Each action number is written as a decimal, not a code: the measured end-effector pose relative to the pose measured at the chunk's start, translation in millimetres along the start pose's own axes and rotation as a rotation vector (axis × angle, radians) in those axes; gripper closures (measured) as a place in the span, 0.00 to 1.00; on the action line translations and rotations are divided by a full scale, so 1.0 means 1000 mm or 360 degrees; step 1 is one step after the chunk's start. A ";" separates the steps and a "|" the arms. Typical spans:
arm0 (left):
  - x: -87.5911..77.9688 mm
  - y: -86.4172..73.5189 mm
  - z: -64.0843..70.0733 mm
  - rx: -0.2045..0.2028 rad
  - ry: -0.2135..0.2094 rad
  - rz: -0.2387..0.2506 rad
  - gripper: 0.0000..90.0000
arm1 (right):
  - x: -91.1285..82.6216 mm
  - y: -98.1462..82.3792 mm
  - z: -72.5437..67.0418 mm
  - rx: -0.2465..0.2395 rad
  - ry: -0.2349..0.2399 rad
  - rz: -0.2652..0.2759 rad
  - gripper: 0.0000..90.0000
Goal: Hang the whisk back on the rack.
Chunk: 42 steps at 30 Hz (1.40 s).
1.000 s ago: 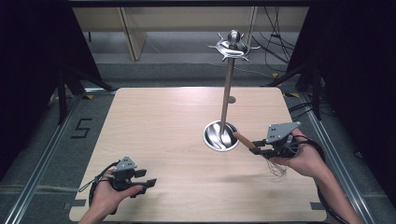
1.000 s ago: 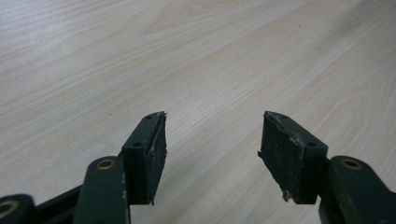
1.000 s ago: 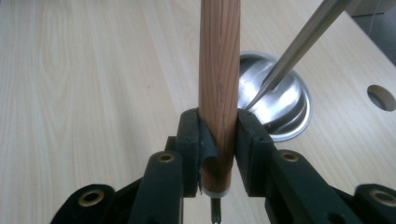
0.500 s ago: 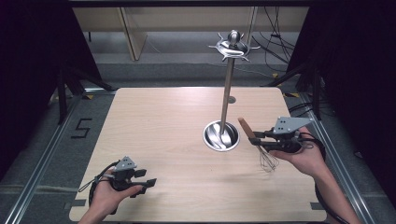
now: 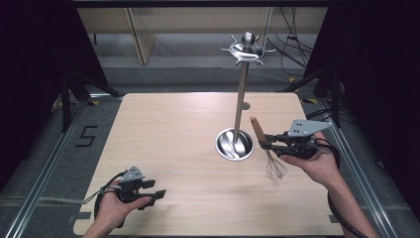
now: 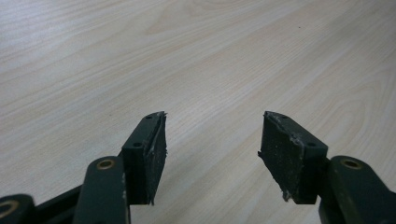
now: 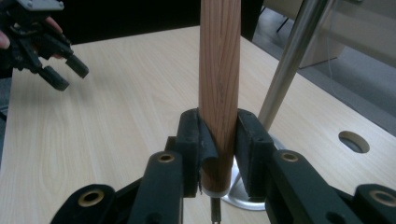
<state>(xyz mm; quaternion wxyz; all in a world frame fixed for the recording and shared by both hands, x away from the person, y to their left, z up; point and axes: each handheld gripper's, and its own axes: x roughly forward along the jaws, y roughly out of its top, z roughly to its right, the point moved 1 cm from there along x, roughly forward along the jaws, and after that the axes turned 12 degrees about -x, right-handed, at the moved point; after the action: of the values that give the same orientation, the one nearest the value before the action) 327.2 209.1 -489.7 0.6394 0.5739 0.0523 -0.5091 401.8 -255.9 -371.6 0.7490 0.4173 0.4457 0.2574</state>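
1. Two grippers are in my hands at this moment. Nearest to me, at the front left of the table (image 5: 173, 129), my left gripper (image 5: 154, 194) lies low over the wood and close to the front edge.
2. Seen from the left gripper view, its two black jaws stand wide apart, with nothing between them. I see the bare wooden table top through the gap, and the pads (image 6: 154, 154) look a little worn at the edges.
3. Farther from me, on the right side, my right gripper (image 5: 263, 144) points toward the middle of the table. Its grey three-cornered plate is on top and its cable trails behind my wrist.
4. Its jaws are clamped on the wooden handle of a whisk (image 5: 270, 153). Looking through the right gripper view, both pads press on the sides of the handle (image 7: 219, 84), just above the metal collar.
5. From the high view, the whisk is held almost upright, the handle up and a little tilted, the wire loops hanging down just above the table, beside my right hand.
6. Just left of the whisk stands a metal stand (image 5: 241, 94): a round shiny base on the table, a thin pole, and hooks on its top.
7. Behind the pole there is a small round hole (image 5: 245, 105) in the table.
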 end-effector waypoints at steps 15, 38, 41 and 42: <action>0.001 0.000 0.000 -0.0003 -0.0008 0.0006 0.44 | 0.004 0.019 0.001 0.0063 -0.0050 0.0110 0.82; 0.000 0.000 0.001 -0.0015 -0.0010 0.0013 0.44 | 0.012 0.038 0.003 0.0112 -0.0065 0.0162 0.82; 0.000 0.000 0.001 -0.0016 -0.0015 0.0020 0.44 | 0.013 0.040 0.003 0.0121 -0.0087 0.0191 0.82; 0.000 0.000 0.001 -0.0015 -0.0012 0.0015 0.44 | 0.014 0.040 0.004 0.0109 -0.0095 0.0199 0.82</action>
<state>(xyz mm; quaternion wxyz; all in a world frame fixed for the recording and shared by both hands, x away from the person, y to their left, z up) 326.6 208.1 -489.1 0.6448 0.5691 0.0496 -0.5079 411.3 -226.7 -342.7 0.7296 0.4772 0.4048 0.2759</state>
